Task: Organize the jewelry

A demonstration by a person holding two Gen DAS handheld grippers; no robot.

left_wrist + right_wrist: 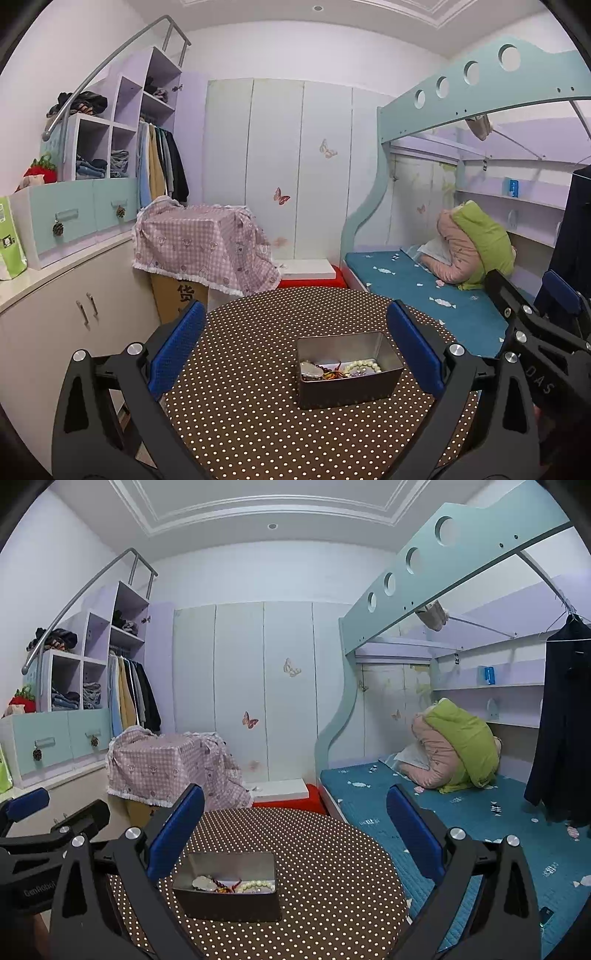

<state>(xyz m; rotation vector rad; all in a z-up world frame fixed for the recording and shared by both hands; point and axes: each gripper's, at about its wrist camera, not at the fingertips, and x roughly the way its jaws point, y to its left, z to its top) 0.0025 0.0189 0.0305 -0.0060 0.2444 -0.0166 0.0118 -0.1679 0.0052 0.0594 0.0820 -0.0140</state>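
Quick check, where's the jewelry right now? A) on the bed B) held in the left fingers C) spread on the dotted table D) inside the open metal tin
D: the pearl bracelet and the other pieces lie inside the open metal tin on the dotted table; both grippers are open and hold nothing.

A plain metal tin (347,369) sits open on the polka-dot worktop (258,369), rectangular with rounded corners, standing flat and lidless. Inside, the jewelry lies heaped on the bottom: a bracelet of cream pearl-like beads (362,366) curls on the right side, a pale, translucent chunky piece (309,369) rests at the left, and between them there's a tangle of dark red beads and red-orange cord (332,372), all touching. From the other side the tin (227,886) shows the same pile, the cream beads (256,886) again at the right.
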